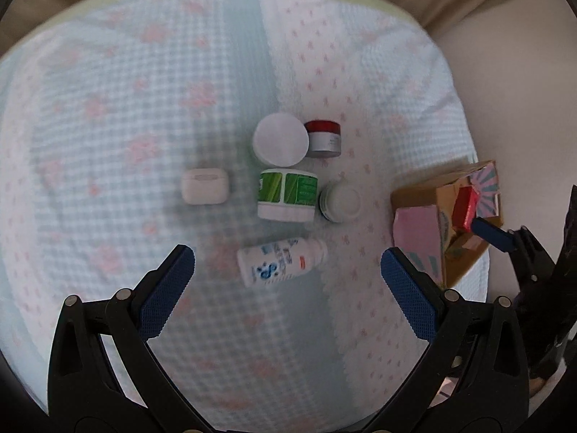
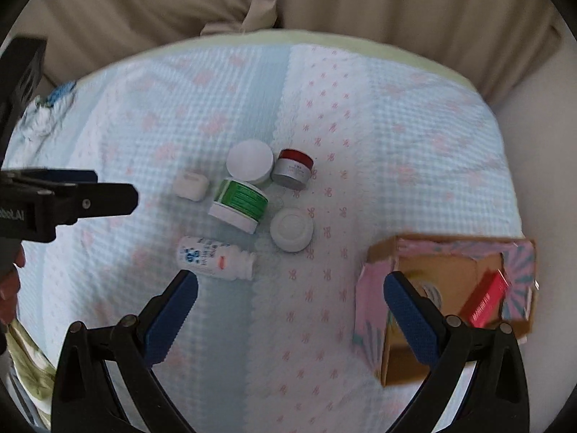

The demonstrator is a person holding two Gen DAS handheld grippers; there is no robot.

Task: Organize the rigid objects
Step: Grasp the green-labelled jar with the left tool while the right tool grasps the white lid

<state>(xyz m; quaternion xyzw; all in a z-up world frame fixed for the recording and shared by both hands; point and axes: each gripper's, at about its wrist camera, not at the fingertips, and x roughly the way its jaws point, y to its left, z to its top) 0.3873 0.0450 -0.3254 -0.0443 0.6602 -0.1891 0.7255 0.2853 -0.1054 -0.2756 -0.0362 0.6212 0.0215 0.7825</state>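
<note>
A patterned cardboard box stands at the blanket's right edge with a red carton leaning inside it. To its left lie a white bottle on its side, a green-labelled jar, a small white jar, a wide white-lidded jar, a red-lidded jar and a white earbud case. My left gripper hangs open above the bottle, holding nothing. My right gripper is open too, its right finger over the box, the red carton lying free beside it.
Everything rests on a pale blue waffle blanket with pink flowers. Beige cushions rise behind it. A crumpled cloth lies at the far left. A hand holds the left gripper's body at the left edge.
</note>
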